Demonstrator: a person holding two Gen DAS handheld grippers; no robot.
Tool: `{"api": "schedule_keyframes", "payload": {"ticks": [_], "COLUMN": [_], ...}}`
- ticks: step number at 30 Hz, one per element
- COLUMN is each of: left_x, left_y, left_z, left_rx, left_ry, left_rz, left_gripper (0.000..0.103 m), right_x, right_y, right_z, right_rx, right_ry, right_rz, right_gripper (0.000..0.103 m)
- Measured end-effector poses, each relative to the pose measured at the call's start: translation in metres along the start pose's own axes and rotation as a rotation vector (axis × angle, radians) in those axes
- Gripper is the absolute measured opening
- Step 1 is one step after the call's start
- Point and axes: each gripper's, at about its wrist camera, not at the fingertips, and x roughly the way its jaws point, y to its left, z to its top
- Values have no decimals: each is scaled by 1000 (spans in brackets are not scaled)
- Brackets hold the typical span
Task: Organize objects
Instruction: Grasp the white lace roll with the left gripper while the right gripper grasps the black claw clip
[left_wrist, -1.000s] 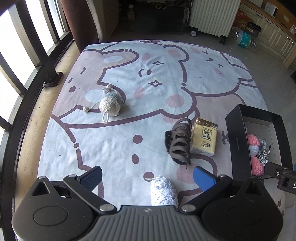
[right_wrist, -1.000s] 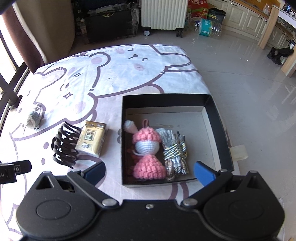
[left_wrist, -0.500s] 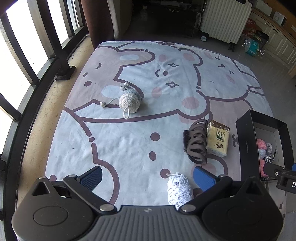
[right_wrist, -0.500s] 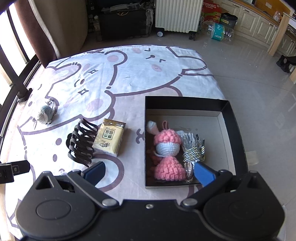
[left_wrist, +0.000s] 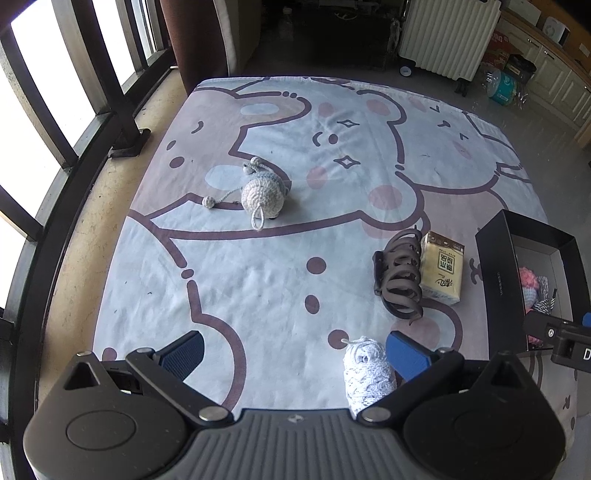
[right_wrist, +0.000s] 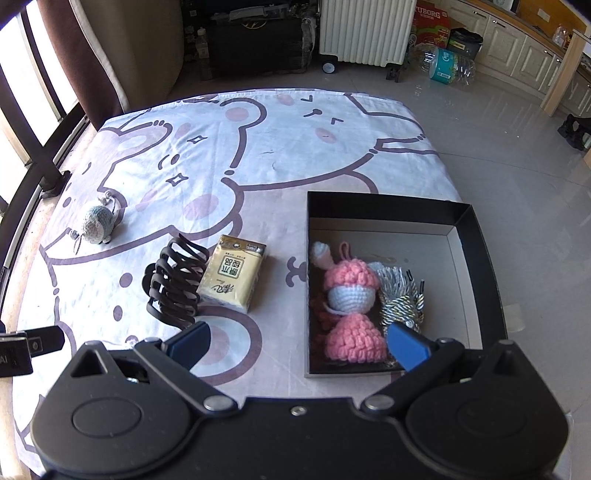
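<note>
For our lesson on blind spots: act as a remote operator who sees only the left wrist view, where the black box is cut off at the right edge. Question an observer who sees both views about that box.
Operator: I see just a slice of the black box. What is inside?
Observer: A pink crochet doll with a white middle, lying along the left wall.
Operator: Anything else in there?
Observer: A silver striped cord bundle touches the doll's right side; the rest of the floor is bare.
Operator: Where is the right gripper?
Observer: Open and empty, with its right finger over the box's near end.
</note>
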Motion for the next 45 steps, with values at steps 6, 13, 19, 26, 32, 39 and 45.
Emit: {"api": "schedule_keyframes", "payload": {"ticks": [6, 13, 19, 26, 32, 39, 45], "left_x": [5, 17, 28, 40, 51, 63, 71], "left_y": [-6, -14, -20, -30, -45, -46, -42], "left_z": [-2, -6, -10, -14, -17, -21, -23], "left_rx": [30, 39, 47, 46, 61, 44, 48], "left_ry": [12, 48, 88, 132, 177, 216, 248], "left_rz": [-1, -26, -44, -79, -111, -118, -146], "left_gripper": [103, 103, 101, 97, 88, 77, 61], "right_x": [2, 6, 12, 18, 26, 46, 64], "right_y": [3, 6, 10, 18, 41, 58, 65], "right_z": [1, 6, 15, 32, 48, 56, 49], "right_rx": [-4, -7, 0, 16, -30, 55, 107], "right_ry": [0, -9, -1, 29, 68, 125, 163], "right_rz": [1, 5, 7, 1, 38, 143, 256], "right_gripper": [103, 103, 103, 102, 96, 87, 78]}}
